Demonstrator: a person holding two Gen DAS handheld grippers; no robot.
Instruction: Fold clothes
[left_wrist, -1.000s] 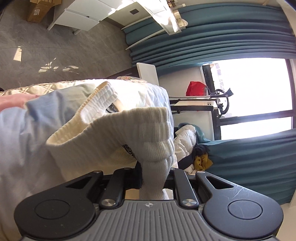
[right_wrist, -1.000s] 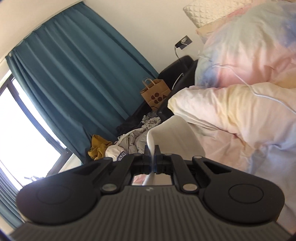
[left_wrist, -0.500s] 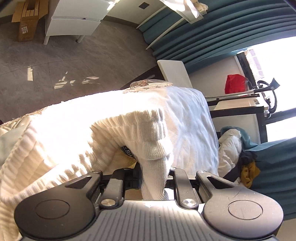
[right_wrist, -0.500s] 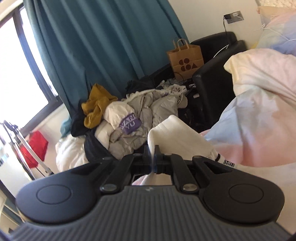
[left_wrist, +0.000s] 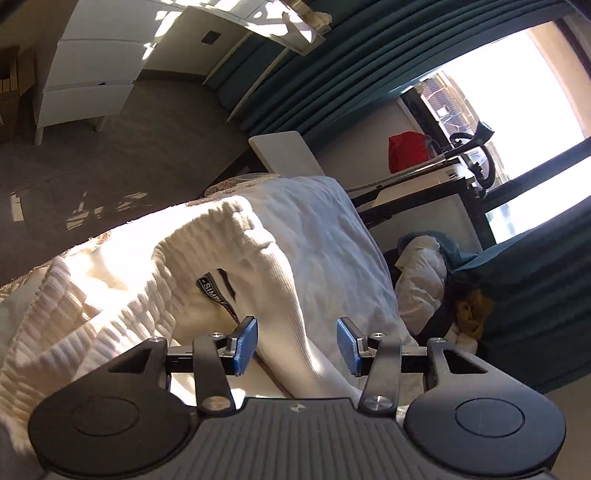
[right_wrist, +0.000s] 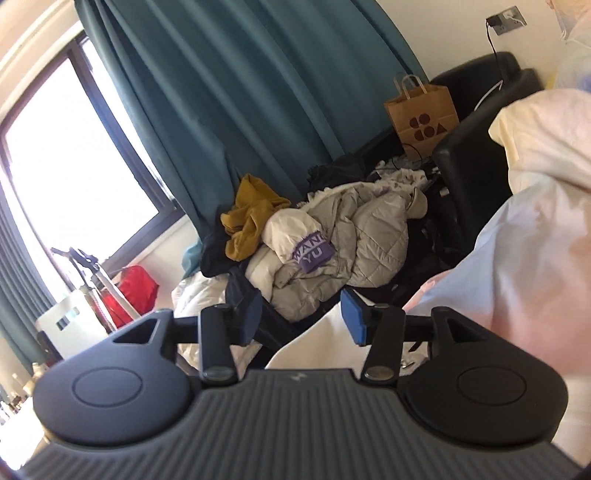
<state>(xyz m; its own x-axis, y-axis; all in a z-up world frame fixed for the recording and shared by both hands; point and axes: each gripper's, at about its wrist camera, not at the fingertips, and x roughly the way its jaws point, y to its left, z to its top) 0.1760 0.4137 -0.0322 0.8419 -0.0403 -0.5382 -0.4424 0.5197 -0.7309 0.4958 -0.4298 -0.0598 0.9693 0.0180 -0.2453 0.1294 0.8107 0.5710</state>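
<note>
A cream ribbed knit sweater (left_wrist: 122, 295) lies on the white quilted bed (left_wrist: 325, 229), its collar and black neck label (left_wrist: 216, 295) facing the left wrist view. My left gripper (left_wrist: 297, 345) is open; a fold of the sweater runs loosely between its blue pads (left_wrist: 245, 343). My right gripper (right_wrist: 301, 317) is open and holds nothing; a white piece of the sweater (right_wrist: 314, 347) lies just below its blue pads (right_wrist: 356, 317).
A pile of jackets and clothes (right_wrist: 332, 243) lies on a dark chair beyond the bed. A brown paper bag (right_wrist: 423, 118) stands behind it. Teal curtains (right_wrist: 221, 92) and a window are at the back. A pastel duvet (right_wrist: 535, 240) is on the right. White drawers (left_wrist: 88, 77) stand on the floor.
Both grippers have opened and let go of the sweater, which now rests on the bed. Both views have swung slightly.
</note>
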